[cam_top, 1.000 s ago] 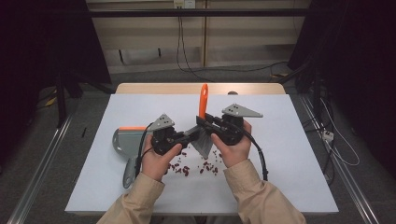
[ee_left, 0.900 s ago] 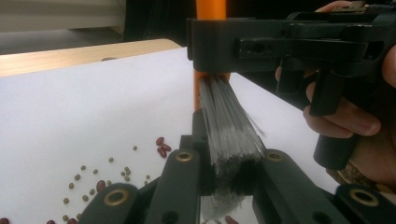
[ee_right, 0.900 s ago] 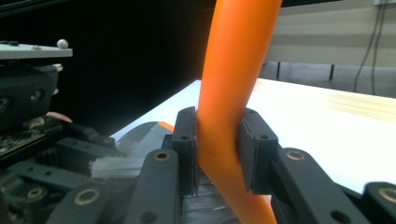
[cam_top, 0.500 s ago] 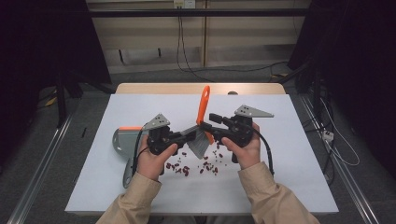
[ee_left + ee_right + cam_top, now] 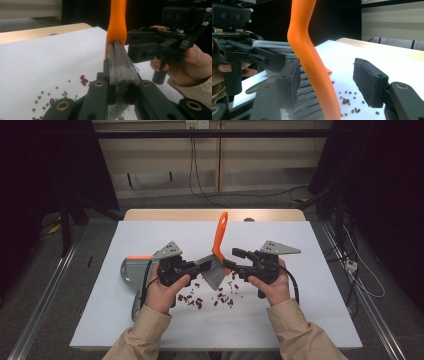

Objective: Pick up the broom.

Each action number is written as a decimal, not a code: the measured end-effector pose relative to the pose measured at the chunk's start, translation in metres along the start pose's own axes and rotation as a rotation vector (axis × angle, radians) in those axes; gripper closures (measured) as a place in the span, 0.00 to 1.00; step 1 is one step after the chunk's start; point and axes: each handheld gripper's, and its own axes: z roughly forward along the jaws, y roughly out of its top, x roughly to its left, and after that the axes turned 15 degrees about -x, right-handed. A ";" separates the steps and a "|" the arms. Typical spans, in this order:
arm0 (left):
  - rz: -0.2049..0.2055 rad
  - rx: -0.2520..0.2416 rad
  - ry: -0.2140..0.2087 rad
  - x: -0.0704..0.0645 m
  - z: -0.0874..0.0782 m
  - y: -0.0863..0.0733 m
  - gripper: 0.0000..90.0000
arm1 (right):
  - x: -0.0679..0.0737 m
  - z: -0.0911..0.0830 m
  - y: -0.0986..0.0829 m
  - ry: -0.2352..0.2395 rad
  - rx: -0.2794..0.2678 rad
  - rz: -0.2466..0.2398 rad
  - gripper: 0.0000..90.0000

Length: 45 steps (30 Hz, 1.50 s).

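Around the brush (image 5: 122,65), left fingers (image 5: 96,96) clamped.

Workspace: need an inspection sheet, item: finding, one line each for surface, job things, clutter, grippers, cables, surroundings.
Surface: white table top, wooden strip at its far edge.
Job's things: brush with orange handle up and grey bristles down; red and small dark beans scattered below it; grey dustpan with orange trim at the left.
Clutter: nothing seen.
Grippers: left gripper shut on the bristles; right gripper open, jaws either side of the handle.
Cables: a black cable trails from the left gripper, another from the right; more on the back wall and floor.
Surroundings: dark curtains both sides, floor rails.
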 end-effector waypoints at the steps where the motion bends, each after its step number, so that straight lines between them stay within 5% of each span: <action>1: 0.000 0.000 -0.005 0.000 0.000 0.000 0.94 | -0.001 0.000 -0.001 0.007 -0.001 0.000 0.43; 6: 0.002 0.000 -0.041 0.000 0.003 -0.001 0.93 | -0.002 0.001 -0.005 0.016 0.020 0.002 0.42; 15: 0.000 -0.017 -0.149 0.000 0.005 0.001 0.94 | -0.003 0.002 -0.007 0.136 0.027 0.040 0.41; 19: 0.001 -0.034 -0.158 0.000 0.006 0.001 0.93 | -0.002 0.000 -0.008 0.185 0.040 0.039 0.56; 21: -0.003 -0.063 -0.129 0.004 0.004 0.002 0.92 | -0.001 -0.001 -0.008 0.184 0.070 0.010 0.70; 24: 0.021 -0.073 -0.105 0.008 0.003 0.002 0.84 | 0.001 -0.003 -0.006 0.208 0.100 0.012 0.77; 28: 0.052 -0.076 -0.007 0.012 0.001 0.003 0.54 | 0.004 -0.004 -0.001 0.151 0.144 -0.006 0.78; 34: 0.094 -0.069 0.045 0.017 -0.008 0.007 0.43 | -0.017 -0.023 0.011 -0.003 0.158 0.032 0.78; 45: 0.136 -0.036 0.091 0.021 -0.019 0.010 0.24 | -0.039 -0.056 0.026 -0.215 0.220 -0.017 0.78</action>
